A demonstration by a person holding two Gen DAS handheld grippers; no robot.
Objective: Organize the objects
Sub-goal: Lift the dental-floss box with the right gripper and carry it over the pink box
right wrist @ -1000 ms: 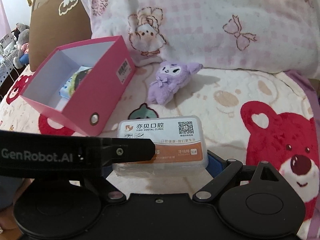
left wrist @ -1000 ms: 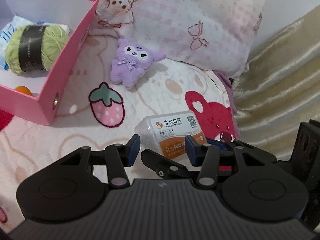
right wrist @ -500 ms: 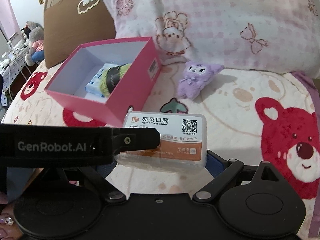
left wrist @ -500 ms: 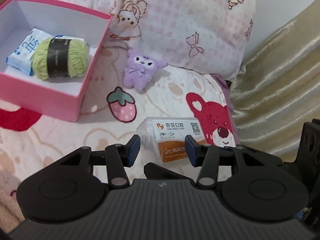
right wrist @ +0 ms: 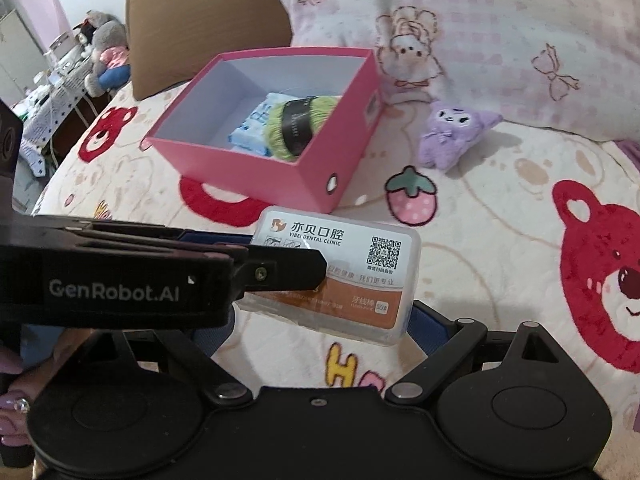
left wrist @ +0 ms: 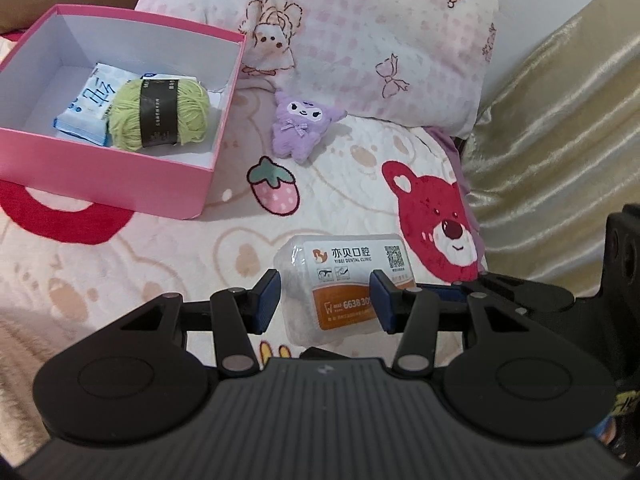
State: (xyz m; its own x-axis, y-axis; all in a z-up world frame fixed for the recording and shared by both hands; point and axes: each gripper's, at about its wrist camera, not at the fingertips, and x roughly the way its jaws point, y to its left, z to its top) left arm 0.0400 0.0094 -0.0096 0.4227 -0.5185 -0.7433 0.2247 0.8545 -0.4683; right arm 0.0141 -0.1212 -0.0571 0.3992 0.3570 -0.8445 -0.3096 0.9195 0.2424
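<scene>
Two hand-held grippers and the objects to be organized, seen from both wrist cameras; we noted a clear plastic floss-pick box (right wrist: 372, 264), labelled for a dental clinic, held off the cartoon-print blanket (left wrist: 340, 200), near the open pink box (left wrist: 120, 176) and just in front of its near corner; the right gripper (right wrist: 320, 326) pinched the floss-pick box lengthwise, one blue pad (right wrist: 424, 320) against its right end, the opposite pad largely hidden behind the other tool; the left gripper (left wrist: 326, 300) stood with its jaws partly spread, one pad (left wrist: 268, 300) just beside the left end of the floss-pick box and the other lying across the orange part of its label; we could not tell whether these pads pressed on it; in the right wrist view a finger of the left gripper crossed over the upper left of the label; inside the pink box lay a ball of green yarn (left wrist: 160, 116) with a dark band, resting partly on a blue-and-white tissue packet (left wrist: 86, 108); a purple plush toy (left wrist: 300, 128) lay on the blanket between the pink box and a pink checked pillow (left wrist: 360, 40), close against the pillow; a person's fingers (right wrist: 12, 400) showed at the lower left edge of the right wrist view.
</scene>
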